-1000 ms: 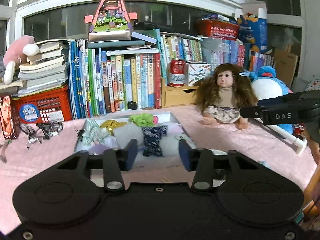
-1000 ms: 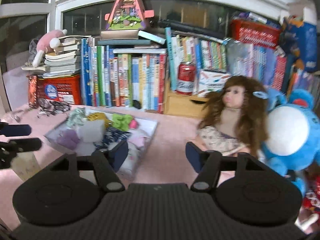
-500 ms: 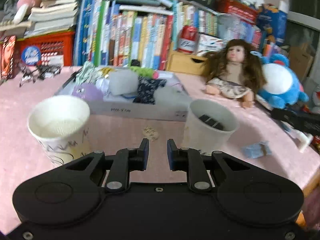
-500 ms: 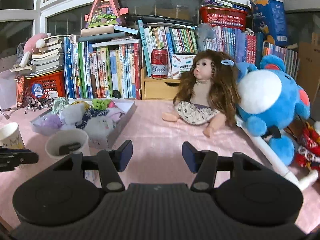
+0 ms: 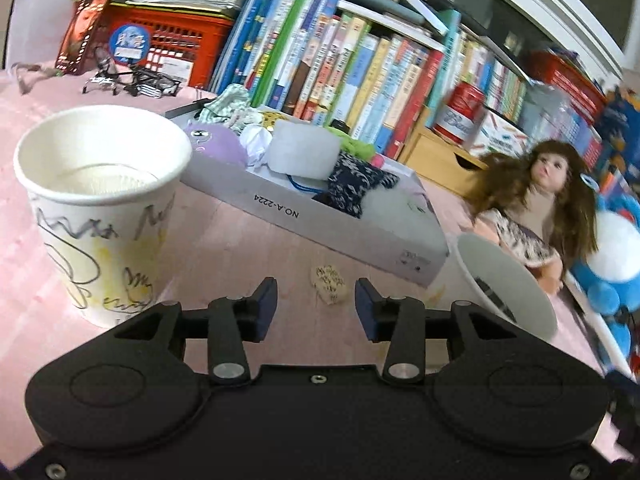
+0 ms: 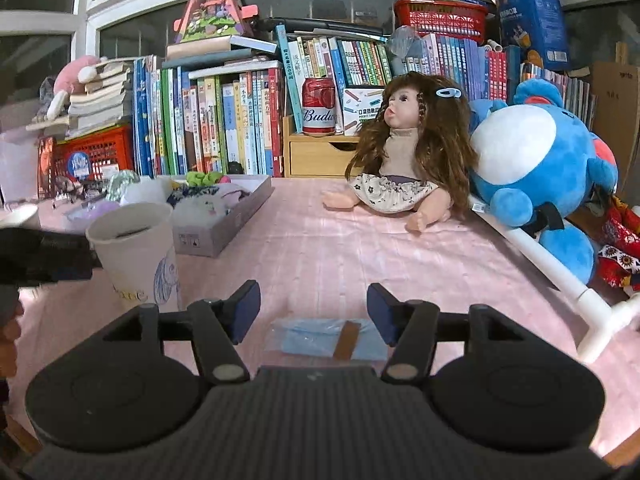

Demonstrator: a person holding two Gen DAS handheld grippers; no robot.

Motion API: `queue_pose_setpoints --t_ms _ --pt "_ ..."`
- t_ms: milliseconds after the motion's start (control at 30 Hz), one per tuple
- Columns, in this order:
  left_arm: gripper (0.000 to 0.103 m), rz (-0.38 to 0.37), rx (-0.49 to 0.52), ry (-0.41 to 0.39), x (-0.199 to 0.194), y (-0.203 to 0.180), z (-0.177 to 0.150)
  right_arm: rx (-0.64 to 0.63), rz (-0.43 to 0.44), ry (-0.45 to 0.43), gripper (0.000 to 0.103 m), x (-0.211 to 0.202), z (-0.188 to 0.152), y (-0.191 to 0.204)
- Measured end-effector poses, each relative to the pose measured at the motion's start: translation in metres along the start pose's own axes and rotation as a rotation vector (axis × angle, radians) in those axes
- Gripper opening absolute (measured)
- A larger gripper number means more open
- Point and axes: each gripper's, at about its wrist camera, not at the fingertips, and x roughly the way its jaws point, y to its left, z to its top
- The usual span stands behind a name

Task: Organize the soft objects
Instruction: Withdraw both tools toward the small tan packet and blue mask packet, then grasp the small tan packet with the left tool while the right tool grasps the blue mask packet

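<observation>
Small cream patterned pouch [image 5: 329, 285] lies on the pink tablecloth [image 5: 224, 248] directly ahead of the left gripper [image 5: 316, 309], long axis running away from it; jaws apart, just opened, nothing between. Right gripper [image 6: 313, 311], nearer a blue wrapped packet [image 6: 320, 338], stands apart, empty.

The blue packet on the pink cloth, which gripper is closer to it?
Right. The right gripper hovers open with the blue packet just under its fingers. The left gripper faces a small beige scrap instead.
</observation>
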Motion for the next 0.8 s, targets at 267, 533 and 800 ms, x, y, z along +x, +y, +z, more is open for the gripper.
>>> queue_pose_setpoints --t_ms 267,533,800 --pt "0.037 0.026 -0.057 0.007 0.021 0.003 0.006 -0.036 -0.005 0.046 0.075 0.01 -0.009 0.004" --pt "0.034 -0.024 -0.173 0.009 0.029 0.01 0.009 -0.02 -0.017 0.059 0.078 0.018 -0.01 0.004" --pt "0.01 -0.02 -0.165 0.022 0.033 0.007 0.007 -0.008 -0.023 0.06 0.079 0.021 -0.01 0.001"
